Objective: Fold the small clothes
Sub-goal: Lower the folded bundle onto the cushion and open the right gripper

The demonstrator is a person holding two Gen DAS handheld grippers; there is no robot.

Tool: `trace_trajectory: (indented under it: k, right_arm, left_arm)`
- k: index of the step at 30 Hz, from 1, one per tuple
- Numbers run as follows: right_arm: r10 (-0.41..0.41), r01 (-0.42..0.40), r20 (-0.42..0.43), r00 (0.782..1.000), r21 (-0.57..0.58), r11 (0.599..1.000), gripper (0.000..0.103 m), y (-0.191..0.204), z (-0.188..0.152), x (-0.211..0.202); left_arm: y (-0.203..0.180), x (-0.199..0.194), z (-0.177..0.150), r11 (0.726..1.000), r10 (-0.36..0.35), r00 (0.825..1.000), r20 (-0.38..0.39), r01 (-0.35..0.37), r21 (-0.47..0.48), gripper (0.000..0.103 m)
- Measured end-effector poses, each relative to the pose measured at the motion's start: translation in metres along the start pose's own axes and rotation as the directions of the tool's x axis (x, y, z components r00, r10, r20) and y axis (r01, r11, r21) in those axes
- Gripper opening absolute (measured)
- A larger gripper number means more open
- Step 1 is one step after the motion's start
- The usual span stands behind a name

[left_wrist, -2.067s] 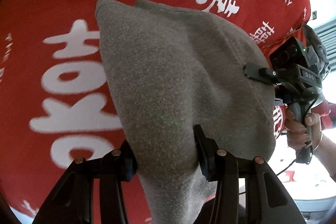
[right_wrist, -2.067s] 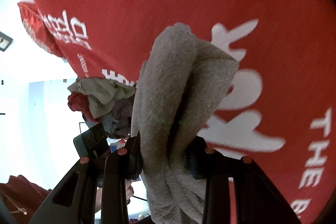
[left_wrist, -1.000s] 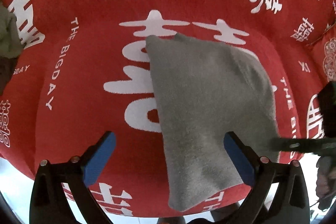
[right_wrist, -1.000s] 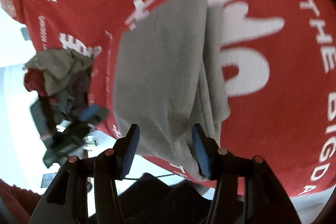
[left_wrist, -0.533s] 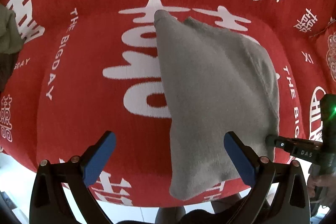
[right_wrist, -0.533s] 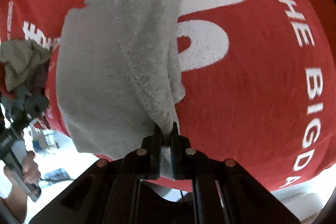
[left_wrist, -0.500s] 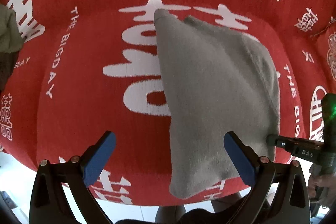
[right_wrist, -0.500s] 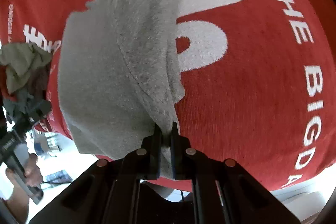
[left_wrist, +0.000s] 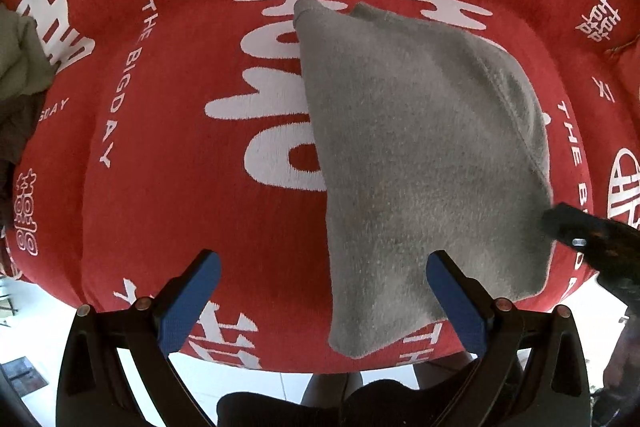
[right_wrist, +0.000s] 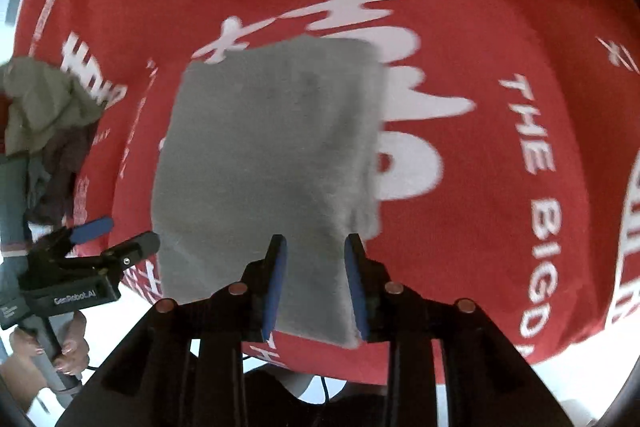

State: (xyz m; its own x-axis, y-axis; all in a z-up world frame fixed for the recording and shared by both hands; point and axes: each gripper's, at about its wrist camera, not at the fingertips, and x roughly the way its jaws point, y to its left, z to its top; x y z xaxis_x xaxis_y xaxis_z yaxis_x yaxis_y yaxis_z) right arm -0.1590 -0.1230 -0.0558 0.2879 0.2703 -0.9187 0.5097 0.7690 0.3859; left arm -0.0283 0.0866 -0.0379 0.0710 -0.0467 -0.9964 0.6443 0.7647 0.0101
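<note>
A grey folded cloth (left_wrist: 420, 155) lies flat on the red cushion (left_wrist: 160, 187). My left gripper (left_wrist: 322, 263) hangs over the cloth's near left edge, pointing down. It is wide open and touches nothing. In the right wrist view the same cloth (right_wrist: 272, 155) appears as a neat rectangle. My right gripper (right_wrist: 316, 247) hovers over the cloth's near edge with its jaws opening. The cloth shows between the blue pads, which do not press on it. One right finger (left_wrist: 568, 227) pokes in beside the cloth's right side.
A pile of unfolded clothes (right_wrist: 44, 107) sits at the cushion's left end, also visible as (left_wrist: 20, 59). The left gripper (right_wrist: 120, 235) and the hand (right_wrist: 68, 347) holding it are to the left of the cloth. The cushion (right_wrist: 480, 7) drops off to a pale floor at its near edge.
My right gripper, shut on the cloth's near edge half a second ago, has let go, parted its jaws and pulled up. The cloth now lies flat. The left gripper stays open.
</note>
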Motion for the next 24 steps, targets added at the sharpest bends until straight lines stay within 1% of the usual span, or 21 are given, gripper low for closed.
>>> trace_trajectory:
  k: [1,2,4,5,6,7,8,9,10,14,18,21,24]
  right_arm:
    - [-0.021,0.021,-0.034,0.999,-0.014,1.0,0.033,0.002,0.001,0.013]
    - [-0.042,0.04,-0.055,0.998,-0.021,0.999,0.03,0.001,0.002,0.022]
    - [-0.055,0.054,-0.06,0.997,-0.012,0.998,0.027,-0.003,-0.003,0.032]
    - [-0.065,0.065,-0.058,0.996,0.001,0.998,0.027,-0.008,-0.005,0.03]
    - [-0.097,0.099,-0.075,0.992,0.025,0.995,0.028,-0.015,-0.008,0.027]
    - [-0.085,0.09,-0.085,0.993,0.054,0.994,0.028,-0.021,-0.011,0.025]
    - [-0.056,0.066,-0.09,0.994,0.11,0.992,0.029,-0.03,-0.015,0.02]
    - [-0.037,0.05,-0.091,0.995,0.149,0.988,0.032,-0.036,-0.019,0.014]
    - [-0.03,0.046,-0.091,0.995,0.168,0.985,0.033,-0.039,-0.022,0.009]
    - [-0.093,0.105,-0.099,0.991,0.129,0.986,0.035,-0.032,-0.032,-0.015]
    - [-0.114,0.13,-0.116,0.987,0.144,0.981,0.036,-0.026,-0.028,-0.031]
    - [-0.117,0.134,-0.116,0.986,0.157,0.978,0.042,-0.016,-0.029,-0.05]
    - [-0.124,0.136,-0.095,0.988,0.134,0.982,0.056,0.002,-0.022,-0.065]
  left_arm:
    - [0.0,0.0,0.0,1.0,0.002,1.0,-0.004,-0.002,0.0,0.103]
    - [0.001,0.0,-0.001,1.0,0.009,1.0,-0.009,-0.009,-0.002,0.103]
    - [0.001,-0.001,-0.003,1.0,0.018,1.0,-0.014,-0.018,-0.002,0.103]
    - [0.001,-0.003,-0.004,1.0,0.017,1.0,-0.013,-0.017,-0.001,0.103]
    - [0.002,-0.004,-0.005,1.0,0.017,1.0,-0.011,-0.017,-0.001,0.103]
    - [0.002,-0.005,-0.005,1.0,0.018,1.0,-0.013,-0.018,-0.002,0.103]
    - [0.002,-0.006,-0.006,1.0,0.019,1.0,-0.018,-0.019,-0.001,0.103]
    - [0.002,-0.007,-0.006,1.0,0.019,1.0,-0.022,-0.019,0.0,0.103]
    - [0.002,-0.008,-0.007,1.0,0.019,1.0,-0.024,-0.019,0.0,0.103]
    - [0.002,-0.021,-0.008,1.0,0.018,1.0,-0.023,-0.018,0.008,0.103]
    - [0.002,-0.033,-0.011,1.0,0.018,0.999,-0.036,-0.018,0.01,0.103]
    - [0.002,-0.044,-0.013,1.0,0.008,0.999,-0.046,-0.007,0.007,0.103]
    - [0.0,-0.059,-0.014,1.0,0.01,0.999,-0.041,-0.009,0.017,0.103]
